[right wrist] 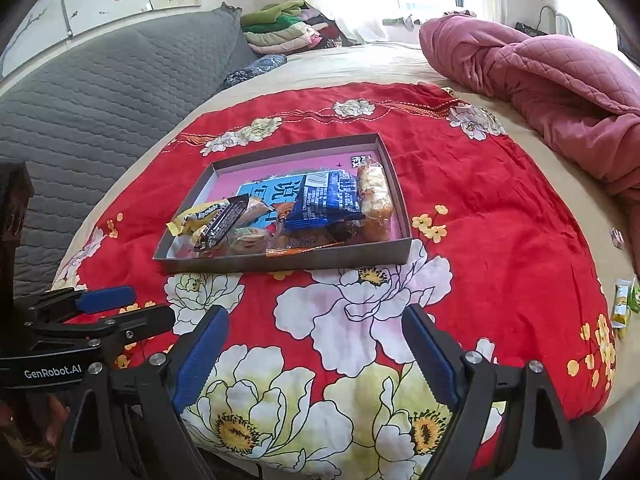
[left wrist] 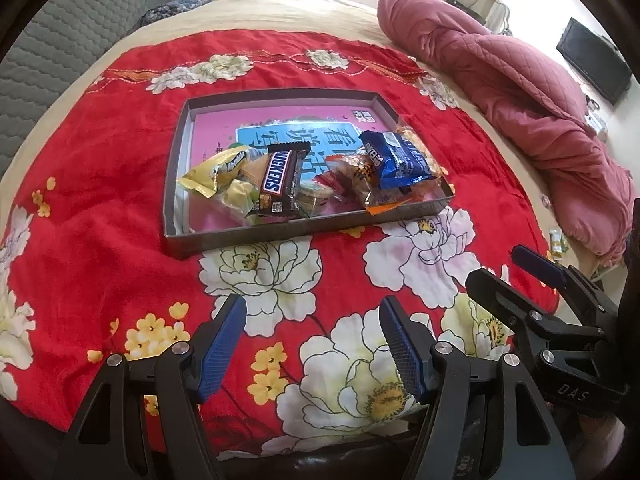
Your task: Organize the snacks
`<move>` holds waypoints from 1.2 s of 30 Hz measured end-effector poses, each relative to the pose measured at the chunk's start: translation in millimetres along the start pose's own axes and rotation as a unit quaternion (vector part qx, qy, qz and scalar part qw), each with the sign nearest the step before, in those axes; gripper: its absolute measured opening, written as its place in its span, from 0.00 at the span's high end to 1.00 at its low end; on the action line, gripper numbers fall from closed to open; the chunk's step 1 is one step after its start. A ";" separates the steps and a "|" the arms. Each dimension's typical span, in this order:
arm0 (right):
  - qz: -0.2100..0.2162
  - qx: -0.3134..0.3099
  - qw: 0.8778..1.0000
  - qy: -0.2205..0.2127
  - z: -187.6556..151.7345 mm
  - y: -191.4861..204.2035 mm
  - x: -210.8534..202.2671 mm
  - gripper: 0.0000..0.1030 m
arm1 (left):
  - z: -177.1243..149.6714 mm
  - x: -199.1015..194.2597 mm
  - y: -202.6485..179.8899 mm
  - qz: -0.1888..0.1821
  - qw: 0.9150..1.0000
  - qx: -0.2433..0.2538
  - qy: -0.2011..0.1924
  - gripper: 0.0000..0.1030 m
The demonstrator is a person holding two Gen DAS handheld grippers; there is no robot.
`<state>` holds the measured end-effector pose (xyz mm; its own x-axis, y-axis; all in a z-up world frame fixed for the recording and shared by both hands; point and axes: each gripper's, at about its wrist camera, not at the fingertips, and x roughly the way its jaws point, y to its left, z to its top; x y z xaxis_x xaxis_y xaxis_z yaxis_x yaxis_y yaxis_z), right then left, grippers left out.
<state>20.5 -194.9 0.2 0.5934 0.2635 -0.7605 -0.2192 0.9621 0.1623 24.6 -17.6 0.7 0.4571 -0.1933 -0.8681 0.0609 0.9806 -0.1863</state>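
— Blue-padded and black-framed, the left gripper [left wrist: 312, 344] tilts down over the red floral blanket [left wrist: 100, 208], jaws apart, nothing between them.

— And the right gripper [right wrist: 316, 356]?

— Same pose, jaws spread wider, also empty. From the left view it sits at three o'clock, just beside.

— Where are the snacks?

— In the shallow grey cardboard tray [left wrist: 176, 184], at twelve o'clock from both grippers, well apart from their tips.

— Count?

— One brown Snickers bar [left wrist: 280, 184], one yellow wrapped candy pack [left wrist: 212, 172], one blue foil packet [left wrist: 396, 156], perhaps four more wrappers; the heap overlaps. Two small yellow-green sachets [right wrist: 624, 304] lie off the blanket at three o'clock.
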 end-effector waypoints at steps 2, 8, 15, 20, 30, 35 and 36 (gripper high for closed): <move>-0.001 -0.001 1.000 -0.001 0.4 -0.3 -0.4 0.15 | 0.4 -0.1 0.6 -0.001 1.000 0.000 -0.001 0.31; -0.006 -0.002 1.000 -0.002 0.5 0.7 -0.4 0.15 | 0.6 -1.1 1.6 -0.002 1.000 -0.002 -0.001 0.31; -0.010 -0.007 1.000 0.001 0.8 2.1 0.2 0.15 | 1.8 -2.9 3.3 -0.003 1.000 -0.002 -0.007 0.31; -0.011 -0.010 1.000 0.003 0.1 3.3 1.1 0.15 | 2.3 -6.0 3.8 0.012 1.000 0.000 -0.015 0.31; -0.014 -0.011 1.000 0.008 -1.1 4.2 2.8 0.15 | 4.9 -8.5 9.0 0.031 0.999 -0.008 -0.025 0.31; -0.014 -0.012 1.000 0.009 -1.4 4.7 4.1 0.15 | 4.8 -6.9 11.5 0.036 0.999 -0.015 -0.024 0.31; -0.014 -0.012 1.000 0.009 -1.6 4.1 4.0 0.15 | 4.4 -7.0 11.6 0.034 0.999 -0.015 -0.025 0.31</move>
<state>20.8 -190.1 -3.2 0.5854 0.2345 -0.7761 -0.2214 0.9671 0.1252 26.0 -4.7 6.6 0.5026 -0.1242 -0.8556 0.0016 0.9898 -0.1427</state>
